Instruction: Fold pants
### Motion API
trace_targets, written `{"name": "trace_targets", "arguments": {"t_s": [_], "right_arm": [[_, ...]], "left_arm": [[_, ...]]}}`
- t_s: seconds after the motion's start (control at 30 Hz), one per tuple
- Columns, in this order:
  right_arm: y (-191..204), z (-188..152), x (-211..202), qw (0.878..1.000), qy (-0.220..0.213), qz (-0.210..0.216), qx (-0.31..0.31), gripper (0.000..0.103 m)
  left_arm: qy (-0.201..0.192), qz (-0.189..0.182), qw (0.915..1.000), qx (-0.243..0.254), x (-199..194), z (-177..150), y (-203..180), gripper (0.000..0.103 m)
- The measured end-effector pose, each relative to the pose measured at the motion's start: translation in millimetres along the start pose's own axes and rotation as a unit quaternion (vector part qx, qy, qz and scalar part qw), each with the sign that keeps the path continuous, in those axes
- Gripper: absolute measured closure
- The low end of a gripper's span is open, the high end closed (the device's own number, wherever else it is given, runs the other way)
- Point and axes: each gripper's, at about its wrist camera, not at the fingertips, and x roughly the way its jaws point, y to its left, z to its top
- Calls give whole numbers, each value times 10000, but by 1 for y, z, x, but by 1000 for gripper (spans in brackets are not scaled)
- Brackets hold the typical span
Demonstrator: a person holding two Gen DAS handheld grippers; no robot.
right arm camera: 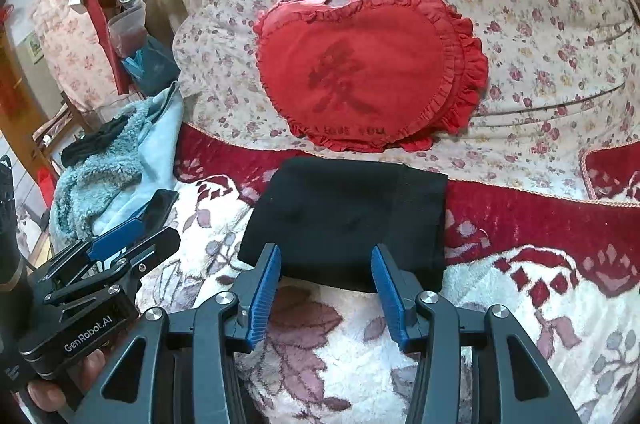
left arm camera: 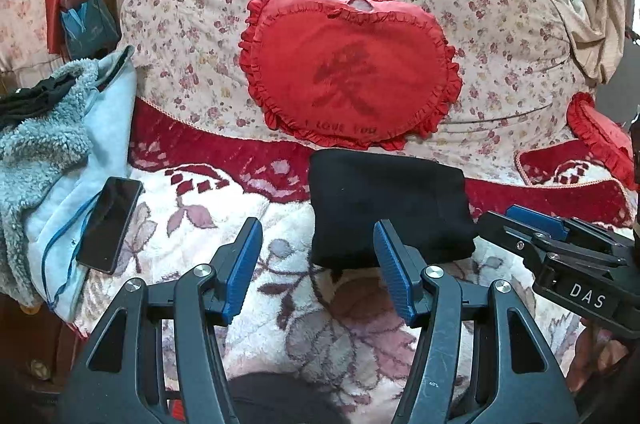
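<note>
Open blanket (right arm camera: 360, 364) is found directly below and between both pairs of spread jaws — nothing lies on it there. Ahead, the way is taken up by the folded black pants (right arm camera: 344, 220), laid flat, with the red heart cushion (right arm camera: 360, 68) propped against the flowered bedding (right arm camera: 520, 24) just behind them. To the pants' right a bare stretch of red and white blanket is left free. On the left, passage is narrowed by a phone (left arm camera: 110, 224) resting on a pale blue fleece garment (left arm camera: 60, 176) at the bed's edge — the floral strip between phone and pants stays clear. The left gripper (left arm camera: 316, 256) and right gripper (right arm camera: 325, 282) are held close side by side, each crowding the other's inner flank.
</note>
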Motion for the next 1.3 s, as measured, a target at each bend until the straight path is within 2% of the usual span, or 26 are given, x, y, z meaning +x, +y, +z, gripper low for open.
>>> {"name": "trace_targets", "arguments": {"t_s": [0.77, 1.3], "right_arm": [[9, -1, -16, 9999, -61, 86, -79, 56], [-8, -2, 6, 9998, 144, 111, -57, 55]], "left_arm": [[-141, 16, 9998, 144, -17, -2, -8, 45], [-196, 30, 9997, 121, -7, -1, -10, 45]]}}
